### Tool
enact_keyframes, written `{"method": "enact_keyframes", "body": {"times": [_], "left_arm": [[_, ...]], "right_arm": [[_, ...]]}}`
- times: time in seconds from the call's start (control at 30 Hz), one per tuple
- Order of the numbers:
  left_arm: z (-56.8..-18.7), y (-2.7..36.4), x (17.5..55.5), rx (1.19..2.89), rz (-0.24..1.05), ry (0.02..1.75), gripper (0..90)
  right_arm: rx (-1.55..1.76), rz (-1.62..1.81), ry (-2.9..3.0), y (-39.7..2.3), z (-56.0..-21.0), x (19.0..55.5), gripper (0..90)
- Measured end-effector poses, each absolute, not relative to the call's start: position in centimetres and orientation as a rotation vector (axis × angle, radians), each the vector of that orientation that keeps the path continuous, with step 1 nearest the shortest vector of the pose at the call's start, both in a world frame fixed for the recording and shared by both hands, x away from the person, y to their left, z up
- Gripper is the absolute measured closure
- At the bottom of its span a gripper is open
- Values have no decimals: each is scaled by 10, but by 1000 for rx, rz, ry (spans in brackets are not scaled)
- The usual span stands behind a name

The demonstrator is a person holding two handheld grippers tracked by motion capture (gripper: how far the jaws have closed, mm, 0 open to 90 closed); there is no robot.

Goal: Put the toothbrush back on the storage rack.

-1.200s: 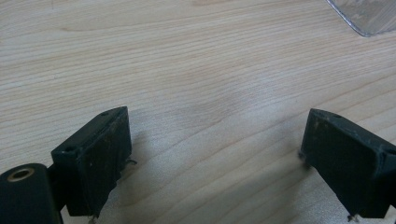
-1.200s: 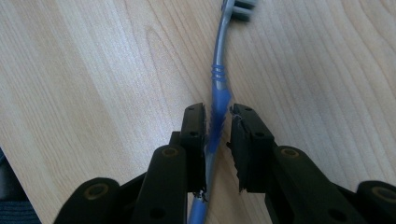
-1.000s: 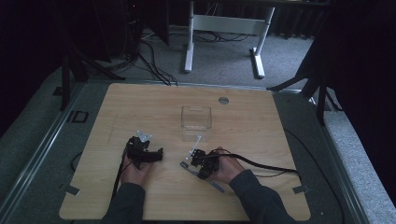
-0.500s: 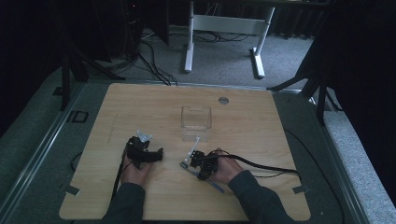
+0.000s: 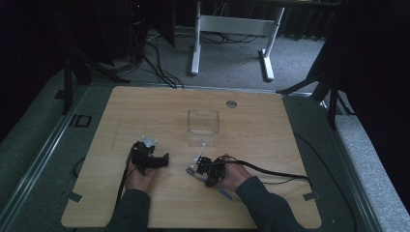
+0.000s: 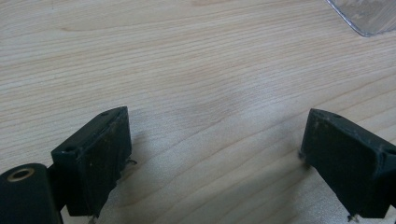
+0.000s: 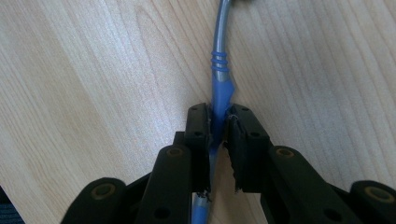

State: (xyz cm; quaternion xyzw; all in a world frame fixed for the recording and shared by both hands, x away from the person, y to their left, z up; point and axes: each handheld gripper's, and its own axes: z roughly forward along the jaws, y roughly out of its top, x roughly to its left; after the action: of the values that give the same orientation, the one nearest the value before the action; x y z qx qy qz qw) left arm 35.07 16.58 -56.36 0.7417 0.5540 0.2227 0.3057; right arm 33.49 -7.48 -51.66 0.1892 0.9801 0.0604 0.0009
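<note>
Sleeves point(image 5: 130, 212) come in at the near edge of the bench point(image 5: 145, 111), one hand per gripper.

Right tongs point(image 7: 218, 116): nearly closed, and they have just been closing further. Between them sits a blue-handled tool point(image 7: 220, 88), and both pads look pressed onto the blue handle just below its ribbed collar. The grey shaft runs on ahead of the tongs; its working end is cut off at the frame edge, so I can't say what kind of tool it is. The tool lies flat on the bench, in line with the tongs. My read is that gripping the thick handle rather than the thin shaft gives the pads more to bite on. In the high view the right tongs point(image 5: 196, 166) sit low on the bench at centre-right, with the tool point(image 5: 223, 192) poking out diagonally from under the hand towards the near edge.

Left tongs point(image 6: 217, 116): spread wide with nothing between them, just bare wood. They're parked low, near the left of the bench point(image 5: 162, 161), probably on standby and clear of the right hand's work.

Further out is a clear plastic container point(image 5: 203, 126), upright and apparently empty, mid-bench just beyond the right gripper. It's a likely drop-off for the tool, judging by how close it is. One corner of it shows in the left gripper view point(image 6: 369, 18).

Beyond that there's a cable grommet point(image 5: 231, 103) near the far edge, then a white desk frame point(image 5: 232, 29) on grey carpet.
</note>
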Motion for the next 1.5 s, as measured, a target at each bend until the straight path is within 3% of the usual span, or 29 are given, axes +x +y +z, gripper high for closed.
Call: {"method": "enact_keyframes", "body": {"times": [0.6,1.5], "left_arm": [[-564,166,351,1963,590,1466,86],[-564,166,351,1964,589,1466,86]], "right_arm": [[592,194,3050,-75,-516,335,821],[733,512,2906,-97,-465,349,823]]}}
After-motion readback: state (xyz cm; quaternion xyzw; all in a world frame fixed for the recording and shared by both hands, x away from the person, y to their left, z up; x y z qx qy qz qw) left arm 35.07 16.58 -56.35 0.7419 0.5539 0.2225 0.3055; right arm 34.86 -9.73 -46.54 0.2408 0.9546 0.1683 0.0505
